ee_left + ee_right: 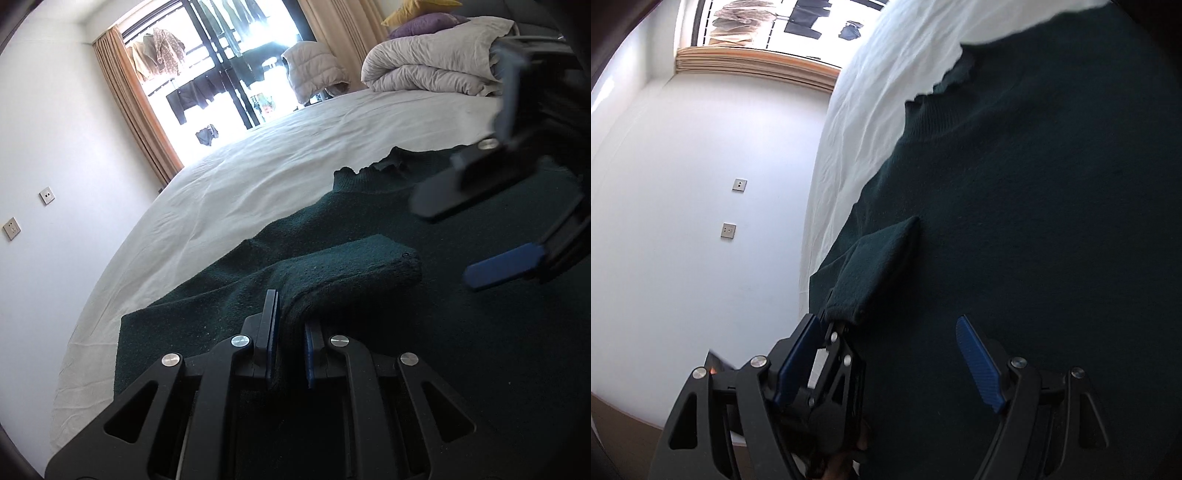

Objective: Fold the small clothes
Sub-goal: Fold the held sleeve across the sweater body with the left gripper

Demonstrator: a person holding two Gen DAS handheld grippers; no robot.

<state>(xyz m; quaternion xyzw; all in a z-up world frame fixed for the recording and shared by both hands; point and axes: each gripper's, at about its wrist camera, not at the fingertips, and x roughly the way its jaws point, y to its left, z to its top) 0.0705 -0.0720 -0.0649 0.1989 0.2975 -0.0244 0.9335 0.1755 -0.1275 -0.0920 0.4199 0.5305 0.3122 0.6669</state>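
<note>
The bed (280, 173), white-sheeted, fills the middle of the left wrist view, running up toward the bright window (221, 74) at top centre, with a folded grey duvet (428, 62) bunched at upper right.

Across the lower right half of that view lies the dark green sweater (461, 332), flat on the sheet, its ribbed collar (388, 162) pointing up toward the duvet. In the right wrist view it swallows the whole right side of the frame.

Now the sleeve (351, 269): it's doubled over onto the body, cuff toward the right of frame, its long axis running from bottom centre up and right, straight away from the left gripper (290, 332). And that gripper has it, blue pads pressed in on a ridge of sleeve fabric right at the fold.

The right gripper (886, 350) hangs above the sweater body with its fingers spread wide, nothing between them. In its own view the sleeve sits to the lower left of centre, just ahead of its left finger.

So the left is the nearer tool here, already on the cloth; any further carry of that sleeve across the body looks to be its job.
</note>
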